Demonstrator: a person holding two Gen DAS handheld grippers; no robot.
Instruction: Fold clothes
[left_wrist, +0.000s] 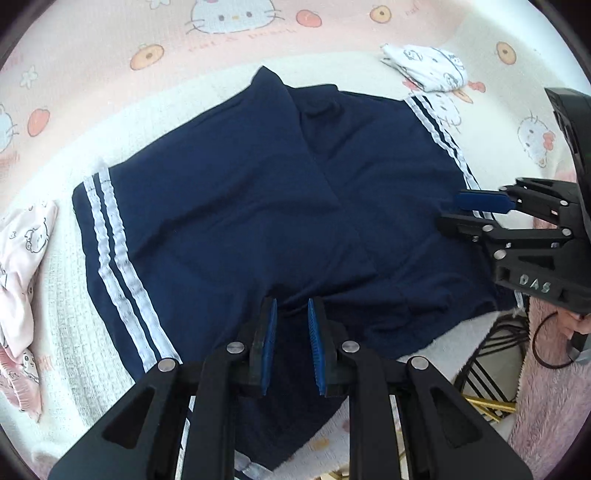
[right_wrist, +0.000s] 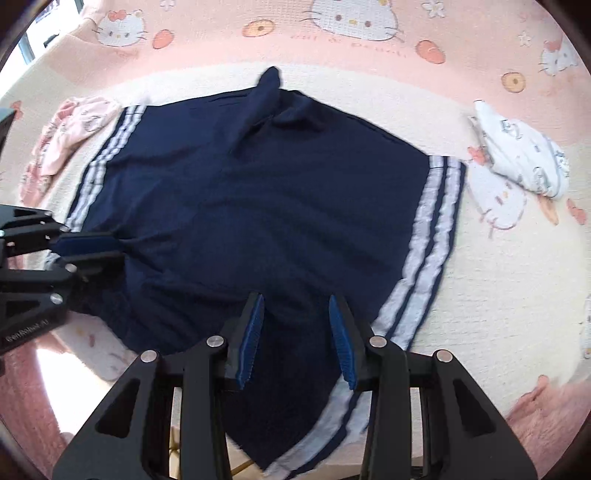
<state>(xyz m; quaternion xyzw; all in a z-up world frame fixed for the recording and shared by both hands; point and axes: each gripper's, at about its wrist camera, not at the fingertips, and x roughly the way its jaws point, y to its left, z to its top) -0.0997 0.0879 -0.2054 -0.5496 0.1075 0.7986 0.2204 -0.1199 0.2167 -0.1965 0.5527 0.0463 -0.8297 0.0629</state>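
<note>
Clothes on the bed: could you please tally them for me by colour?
Navy with white stripes: 1, the shorts
Pink printed: 1, the crumpled garment
White printed: 1, the folded garment
Total: 3

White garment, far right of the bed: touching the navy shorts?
Apart. Right wrist view shows bare blanket between the white garment and the navy shorts.
</note>
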